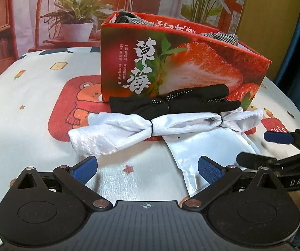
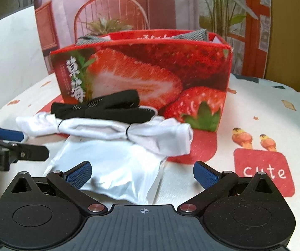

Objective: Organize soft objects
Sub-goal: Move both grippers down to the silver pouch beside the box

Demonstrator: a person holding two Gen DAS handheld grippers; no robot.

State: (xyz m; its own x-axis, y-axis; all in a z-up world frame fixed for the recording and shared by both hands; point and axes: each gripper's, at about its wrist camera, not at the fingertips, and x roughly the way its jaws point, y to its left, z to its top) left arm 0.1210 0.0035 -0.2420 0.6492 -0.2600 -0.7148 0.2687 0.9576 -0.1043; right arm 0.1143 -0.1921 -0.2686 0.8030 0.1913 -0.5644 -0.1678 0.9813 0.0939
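Left claw [image 1: 148, 167]: jaws spread, empty. White cloth bundle [image 1: 150, 128], 2 black ties, on bench [image 1: 34, 108], touching black gloves [image 1: 171, 102] before strawberry box [image 1: 181, 67]. Right claw [image 2: 142, 172]: jaws spread over silver pouch [image 2: 108, 167].

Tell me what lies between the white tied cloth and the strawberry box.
A black glove lies there, against the foot of the strawberry box and just behind the white tied cloth. Both wrist views show it; the left wrist view shows it most clearly.
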